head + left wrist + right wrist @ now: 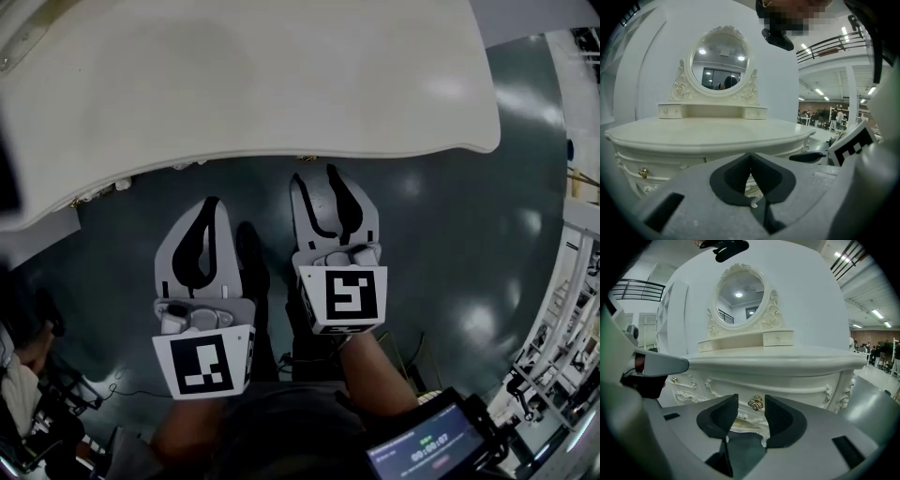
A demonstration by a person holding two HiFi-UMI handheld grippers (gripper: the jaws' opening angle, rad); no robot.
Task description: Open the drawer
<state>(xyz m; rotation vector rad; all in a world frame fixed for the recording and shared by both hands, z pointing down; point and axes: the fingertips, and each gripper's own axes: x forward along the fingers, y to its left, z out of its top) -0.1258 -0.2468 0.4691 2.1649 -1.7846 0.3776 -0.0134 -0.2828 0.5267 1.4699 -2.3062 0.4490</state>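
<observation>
So, writing: only black-and-white square markers, one on the left cube and one on the right cube; they are patterns, not letters.
Screen: a small lit screen at the bottom of the head view shows digits too small to read.
Drawer: the drawer sits closed in the carved front just under the desk top, its gold knob facing the right gripper.
Right fingers: released and spread, with the knob showing in the gap beyond the tips, untouched.
Left fingers: clenched, tips of the left gripper meeting on nothing.
Hidden: from the head view the desk top's edge covers the drawer front entirely. In the left gripper view the gripper's own body cuts off most of the front, leaving only a side knob at far left.
Mirror: the oval mirror stands at the back of the desk, its reflection too dim to make out.
</observation>
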